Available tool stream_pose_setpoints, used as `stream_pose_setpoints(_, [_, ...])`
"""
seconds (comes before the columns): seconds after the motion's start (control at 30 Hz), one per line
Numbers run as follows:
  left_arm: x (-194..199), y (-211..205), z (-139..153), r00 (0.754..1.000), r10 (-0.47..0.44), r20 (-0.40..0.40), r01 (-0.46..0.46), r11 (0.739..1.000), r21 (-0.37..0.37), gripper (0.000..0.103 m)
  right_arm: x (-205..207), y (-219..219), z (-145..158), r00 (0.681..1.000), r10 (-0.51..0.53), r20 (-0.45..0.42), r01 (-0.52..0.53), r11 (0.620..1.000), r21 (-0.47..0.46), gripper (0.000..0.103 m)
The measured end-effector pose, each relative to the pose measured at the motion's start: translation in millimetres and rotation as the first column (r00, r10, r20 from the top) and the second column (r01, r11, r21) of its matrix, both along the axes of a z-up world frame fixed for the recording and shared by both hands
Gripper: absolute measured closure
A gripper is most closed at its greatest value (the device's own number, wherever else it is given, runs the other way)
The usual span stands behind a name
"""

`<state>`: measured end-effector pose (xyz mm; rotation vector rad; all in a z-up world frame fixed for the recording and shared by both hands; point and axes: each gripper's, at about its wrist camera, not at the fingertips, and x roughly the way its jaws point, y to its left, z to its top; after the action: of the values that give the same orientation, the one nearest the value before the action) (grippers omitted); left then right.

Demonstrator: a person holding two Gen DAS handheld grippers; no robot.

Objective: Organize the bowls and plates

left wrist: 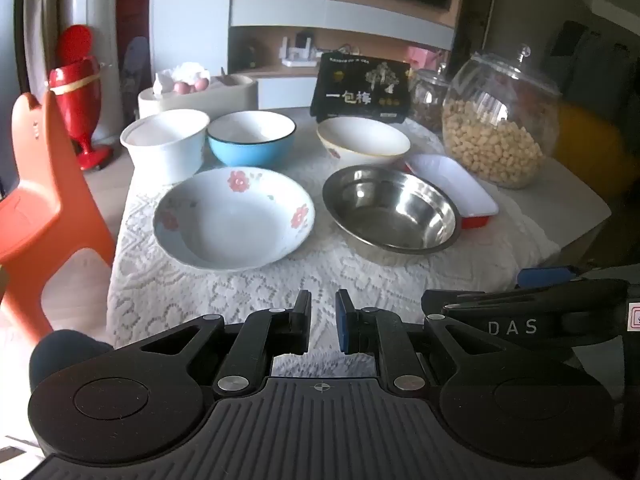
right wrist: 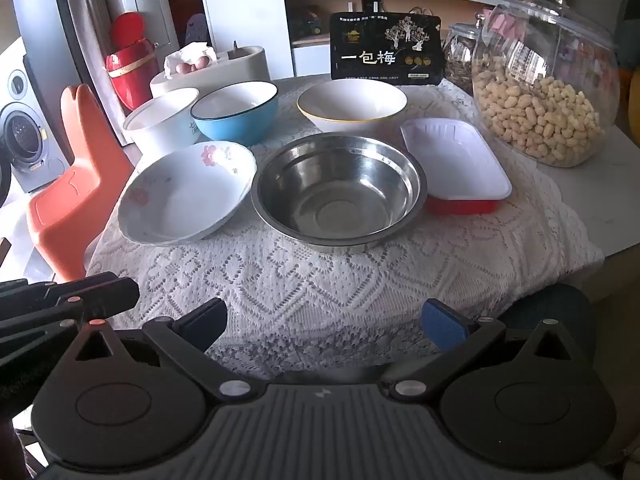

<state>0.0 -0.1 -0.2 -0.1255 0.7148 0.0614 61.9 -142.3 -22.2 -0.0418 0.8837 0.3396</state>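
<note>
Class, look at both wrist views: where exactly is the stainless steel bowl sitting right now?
The stainless steel bowl sits on the lace tablecloth in the front row, between the flowered bowl and the red-and-white tray.

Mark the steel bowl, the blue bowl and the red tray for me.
steel bowl (right wrist: 338, 192), right wrist view, on its inner wall.
blue bowl (right wrist: 236, 122), right wrist view, on its outer side.
red tray (right wrist: 454, 160), right wrist view, on its white inside.

Black tongs (left wrist: 323, 326), blue ribbed pads (right wrist: 444, 322), silver screws, white "DAS" lettering
</note>
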Motion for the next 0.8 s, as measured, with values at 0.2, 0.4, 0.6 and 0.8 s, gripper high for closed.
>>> stream_pose_setpoints(0.2, [1, 0, 0, 1.0, 0.002, -0.013, -0.002, 1.0, -0.003, 0.087, 1, -1, -1, 1.0, 0.0, -0.002, 0.0, 1.0, 0.001, 0.0])
stream_pose_setpoints(0.4, [0, 0, 0, 1.0, 0.002, -0.012, -0.002, 1.0, -0.001, 0.087, 1, 0, -1, 1.0, 0.001, -0.006, -0.001, 1.0, 0.002, 0.0])
stream_pose_setpoints(0.6, [2, 4, -4, 1.0, 0.004, -0.013, -0.004, 1.0, -0.002, 0.087, 2, 0, -2, 1.0, 0.001, -0.009, -0.001, 1.0, 0.001, 0.0])
stream_pose_setpoints(0.8, [2, 11, -6, 1.0, 0.004, -0.014, -0.004, 1.0, -0.001, 0.087, 2, 1, -2, 1.0, 0.001, -0.009, -0.001, 1.0, 0.001, 0.0])
